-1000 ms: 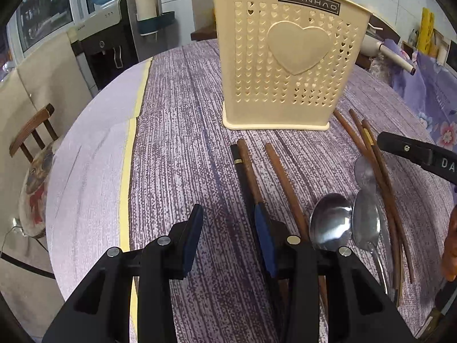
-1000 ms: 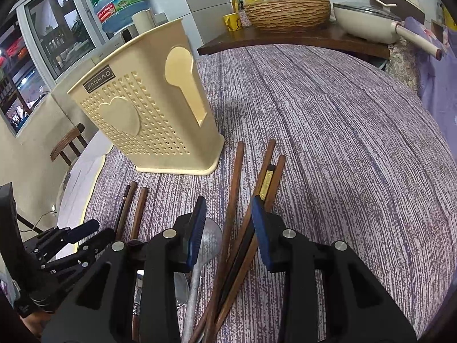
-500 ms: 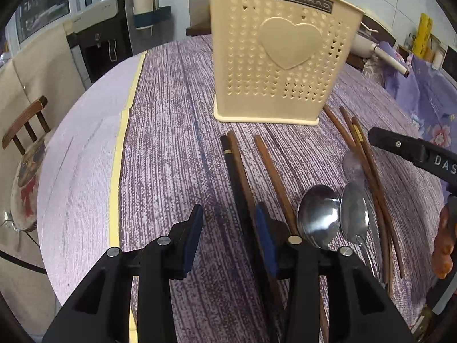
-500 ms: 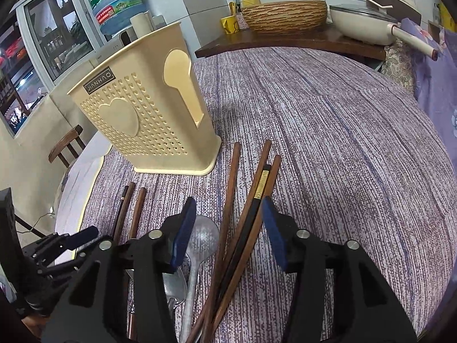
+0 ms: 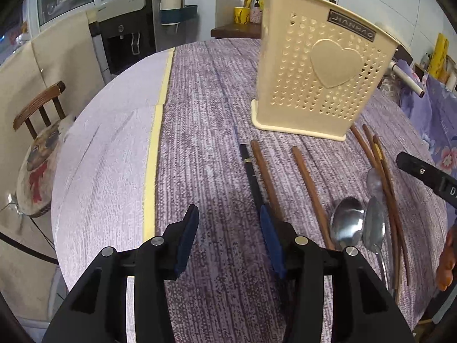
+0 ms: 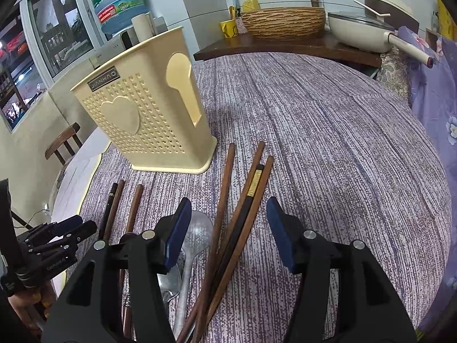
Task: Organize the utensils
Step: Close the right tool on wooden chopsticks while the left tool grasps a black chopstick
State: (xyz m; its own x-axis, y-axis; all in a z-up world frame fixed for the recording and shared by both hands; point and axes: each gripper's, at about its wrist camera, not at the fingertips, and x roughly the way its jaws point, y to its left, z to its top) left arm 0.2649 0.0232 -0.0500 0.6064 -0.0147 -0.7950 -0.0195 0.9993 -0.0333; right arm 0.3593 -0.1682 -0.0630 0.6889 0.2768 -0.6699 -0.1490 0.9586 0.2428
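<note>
Our left gripper (image 5: 228, 240) hangs spread and empty over the cloth (image 5: 205, 131), its right finger beside the black chopstick (image 5: 251, 171). Our right gripper (image 6: 228, 228) gapes wide, straddling the brown chopsticks (image 6: 225, 200): slim, smooth wooden rods running lengthwise away toward the perforated cream holder (image 6: 148, 120). We judge the right nearer. Shiny steel spoons (image 5: 347, 223) lie between.

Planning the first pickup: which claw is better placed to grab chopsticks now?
Right. The right claw is open astride the chopstick bundle; the left claw, open too, has only bare tablecloth between its fingers.
</note>
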